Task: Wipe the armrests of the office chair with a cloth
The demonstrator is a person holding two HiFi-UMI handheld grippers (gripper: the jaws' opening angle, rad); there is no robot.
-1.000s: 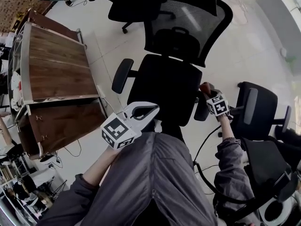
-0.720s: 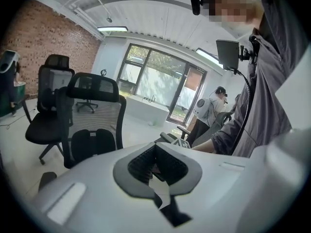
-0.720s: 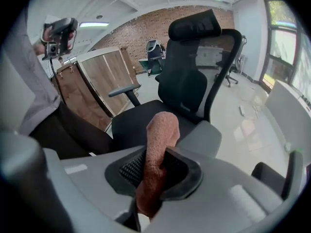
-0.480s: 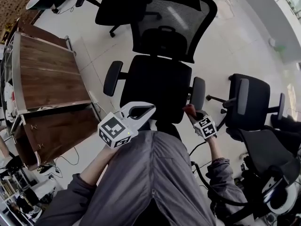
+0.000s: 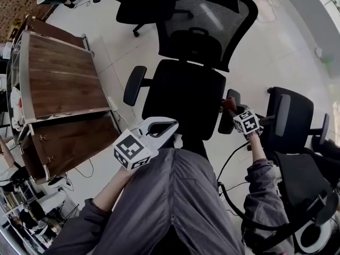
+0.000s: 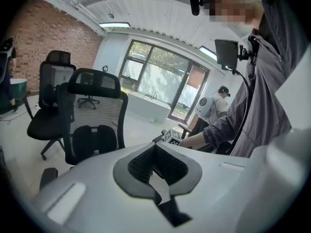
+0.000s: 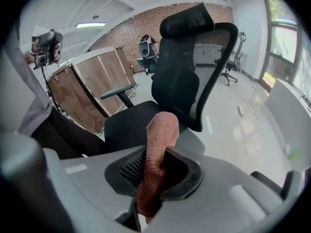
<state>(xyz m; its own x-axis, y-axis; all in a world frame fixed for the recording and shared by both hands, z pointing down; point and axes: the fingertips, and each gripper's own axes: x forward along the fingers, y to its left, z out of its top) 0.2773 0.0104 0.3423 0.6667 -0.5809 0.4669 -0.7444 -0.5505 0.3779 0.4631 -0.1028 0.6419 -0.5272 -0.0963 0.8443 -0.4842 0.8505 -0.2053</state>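
Cloth work, right side. My right hand-held gripper (image 5: 232, 108) is clamped on a salmon-pink terry cloth (image 7: 158, 144). The fabric fills the hollow between the jaws and a folded lobe stands out past the tips, so soft towel rather than plastic meets the chair. In the head view that lobe sits over the near padded black armrest (image 5: 226, 125) of the black mesh-backed office chair (image 5: 191, 92), right at this gripper's tip. Contact looks likely, but I cannot confirm it: the right gripper view doesn't show the pad beneath.

My left hand-held gripper (image 5: 159, 125) has its jaws together on nothing and is held close against my body, across the seat's front edge from the working one. I judge it parked out of the way, since one cloth needs only one gripper.

The far padded black armrest (image 5: 134, 85) lies across the seat from the right gripper with nothing on it. I judge it not yet wiped.

Surface: the pad is narrow and smooth, so strokes along its length should suit. The chair may swivel under a push.

Room:
- pale glossy floor (image 5: 276, 52)
- brown wooden cabinet (image 5: 58, 73) beyond the left gripper
- second black office chair (image 5: 289, 121) just past the right gripper
- red brick wall (image 7: 160, 18) far ahead of it
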